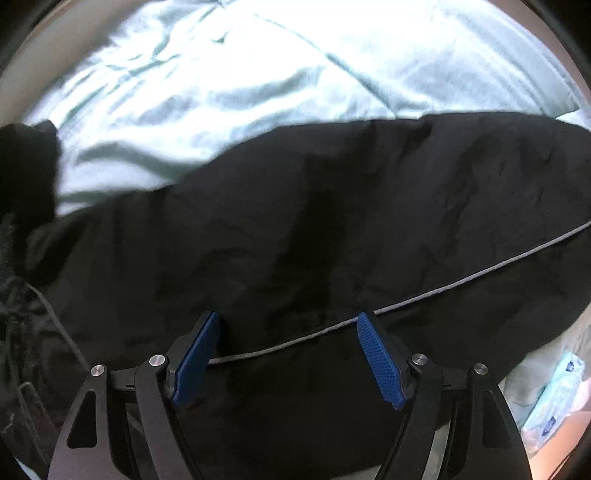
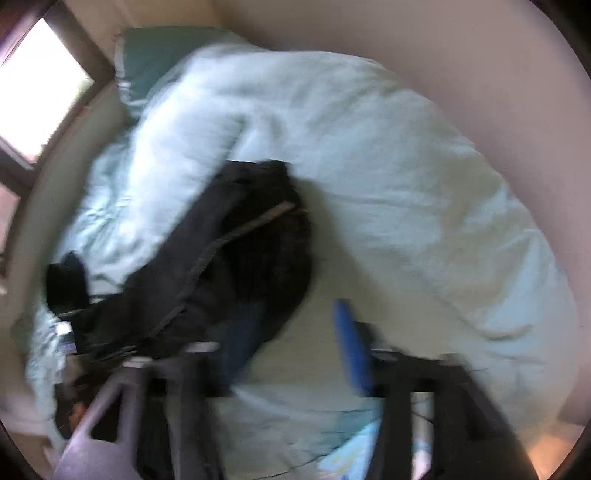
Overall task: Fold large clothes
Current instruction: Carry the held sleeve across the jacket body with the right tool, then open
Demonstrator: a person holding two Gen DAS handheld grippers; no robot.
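Note:
A large black garment [image 1: 332, 229] with a thin grey piping line lies spread on a pale mint bedsheet [image 1: 258, 74]. My left gripper [image 1: 288, 325] is open just above the garment, its blue pads [image 1: 380, 358] straddling the piping, nothing held. In the blurred right wrist view the garment [image 2: 229, 251] lies crumpled on the sheet [image 2: 369, 166], left of centre. My right gripper [image 2: 291, 332] is open and empty, its right blue pad [image 2: 351, 343] over bare sheet, its left finger beside the garment's near edge.
A green pillow [image 2: 159, 51] lies at the bed's far end by a beige wall [image 2: 406, 33] and a window [image 2: 37, 85]. A small black item [image 2: 66, 280] lies left of the garment. A plastic packet [image 1: 557, 398] sits at the bed's right edge.

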